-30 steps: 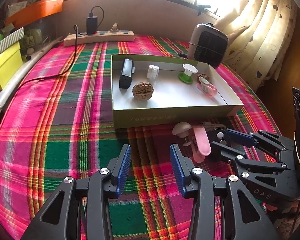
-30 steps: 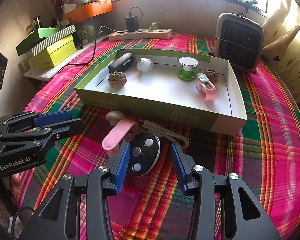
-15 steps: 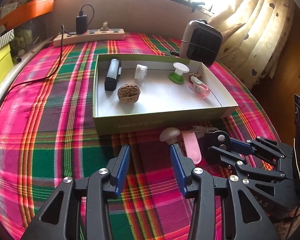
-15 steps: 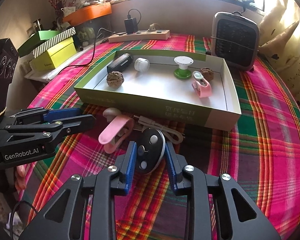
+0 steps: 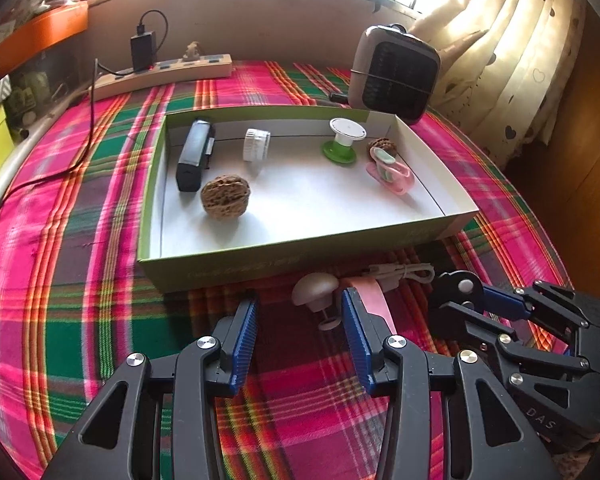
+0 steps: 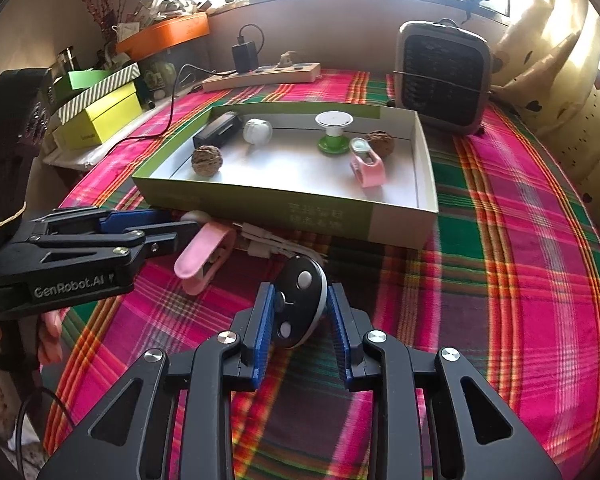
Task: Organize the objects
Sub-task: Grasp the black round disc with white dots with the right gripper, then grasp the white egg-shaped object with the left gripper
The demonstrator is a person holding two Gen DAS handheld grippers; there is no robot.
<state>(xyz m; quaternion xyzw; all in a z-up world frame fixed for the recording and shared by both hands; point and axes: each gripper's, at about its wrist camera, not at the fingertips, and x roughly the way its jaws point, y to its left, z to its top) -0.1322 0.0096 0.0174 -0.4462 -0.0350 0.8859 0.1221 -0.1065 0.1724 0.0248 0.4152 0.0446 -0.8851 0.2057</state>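
My right gripper is shut on a black oval remote with white buttons and holds it tilted just over the cloth. It also shows in the left wrist view. My left gripper is open, its fingers either side of a beige mushroom-shaped knob next to a pink clip and a white cable. Behind stands a shallow green box holding a walnut, a black device, a white cap, a green-and-white stand and a pink clip.
A grey heater stands behind the box at the right. A power strip with a charger lies at the back. Yellow and green boxes sit at the left edge. Curtains hang at the right. The plaid cloth covers the table.
My right gripper closed on the black remote and lifted it slightly. My left gripper moved forward towards the mushroom knob, which now sits between its open fingers.
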